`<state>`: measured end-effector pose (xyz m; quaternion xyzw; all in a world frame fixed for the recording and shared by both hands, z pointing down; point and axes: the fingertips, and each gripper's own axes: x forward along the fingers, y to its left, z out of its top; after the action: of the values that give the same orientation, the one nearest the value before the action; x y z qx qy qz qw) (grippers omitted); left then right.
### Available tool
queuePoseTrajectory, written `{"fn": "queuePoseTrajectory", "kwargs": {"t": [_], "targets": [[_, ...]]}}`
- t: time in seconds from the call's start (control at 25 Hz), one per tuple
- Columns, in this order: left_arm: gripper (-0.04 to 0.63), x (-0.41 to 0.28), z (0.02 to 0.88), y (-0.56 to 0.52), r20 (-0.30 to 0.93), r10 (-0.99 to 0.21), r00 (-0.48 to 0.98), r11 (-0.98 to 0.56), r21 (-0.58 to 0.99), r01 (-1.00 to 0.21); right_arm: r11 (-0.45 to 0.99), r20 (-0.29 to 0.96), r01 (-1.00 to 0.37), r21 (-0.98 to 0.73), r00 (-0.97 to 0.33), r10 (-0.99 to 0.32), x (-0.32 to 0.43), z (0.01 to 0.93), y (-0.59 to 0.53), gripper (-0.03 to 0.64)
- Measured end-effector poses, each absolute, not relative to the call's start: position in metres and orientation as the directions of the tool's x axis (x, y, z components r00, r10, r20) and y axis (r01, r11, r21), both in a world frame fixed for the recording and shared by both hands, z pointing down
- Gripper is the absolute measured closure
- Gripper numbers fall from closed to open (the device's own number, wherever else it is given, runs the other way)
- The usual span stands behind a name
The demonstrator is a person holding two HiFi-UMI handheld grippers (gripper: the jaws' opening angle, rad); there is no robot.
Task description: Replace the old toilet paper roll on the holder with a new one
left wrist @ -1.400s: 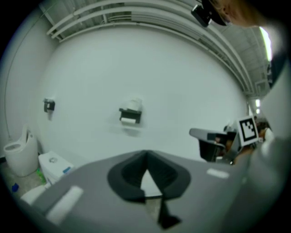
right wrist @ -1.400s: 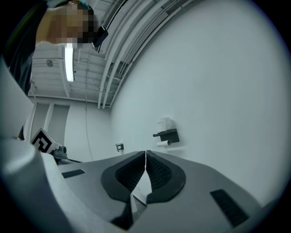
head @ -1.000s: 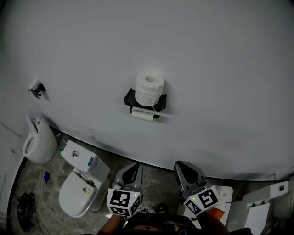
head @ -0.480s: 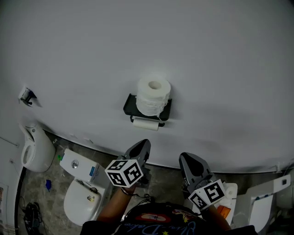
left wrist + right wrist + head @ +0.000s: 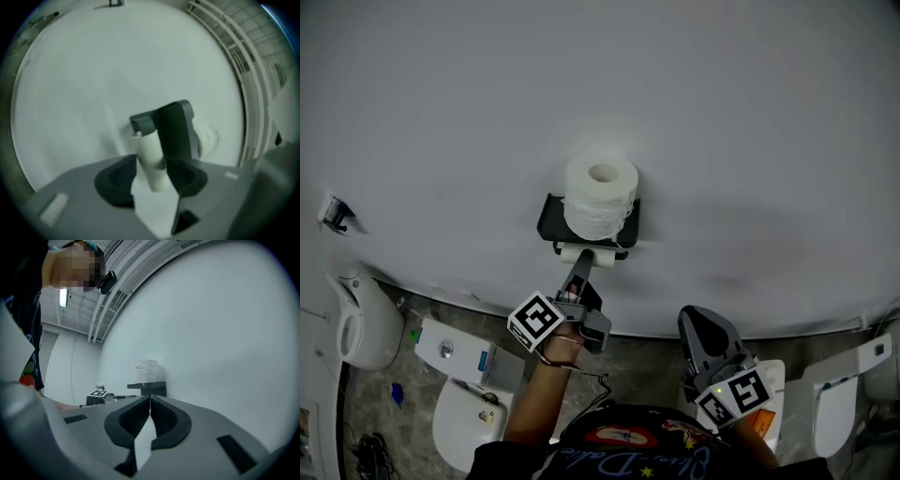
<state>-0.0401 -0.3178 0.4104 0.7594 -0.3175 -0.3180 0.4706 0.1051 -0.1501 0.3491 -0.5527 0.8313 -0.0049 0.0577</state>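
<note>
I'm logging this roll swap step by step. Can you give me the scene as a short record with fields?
holder: black, fixed to the wall
new roll: full, upright on top of the holder
old roll: near-empty tube, below the new roll
left gripper: jaws have just been opening, old roll between them
right gripper: shut, empty, back from the holder

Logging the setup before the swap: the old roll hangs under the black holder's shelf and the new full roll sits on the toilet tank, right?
Wrong on the new full roll: it stands on top of the black holder, as the head view shows. The old roll does hang under its shelf.
</note>
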Motion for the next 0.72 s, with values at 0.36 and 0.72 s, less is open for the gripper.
{"fn": "queuePoseTrajectory", "kwargs": {"t": [0.36,0.72], "targets": [[0.425,-0.028,0.406,-0.323,-0.236,-0.749,0.619,-0.391,0.912,-0.126,0.258,-0.045,-0.958,-0.123,-0.254,-0.966,0.134,0.362,-0.142,0.602],[0.43,0.042,0.407,-0.301,-0.223,-0.637,0.738,-0.411,0.908,-0.081,0.172,-0.035,-0.975,-0.142,-0.168,-0.985,0.159,0.365,-0.123,0.602]]}}
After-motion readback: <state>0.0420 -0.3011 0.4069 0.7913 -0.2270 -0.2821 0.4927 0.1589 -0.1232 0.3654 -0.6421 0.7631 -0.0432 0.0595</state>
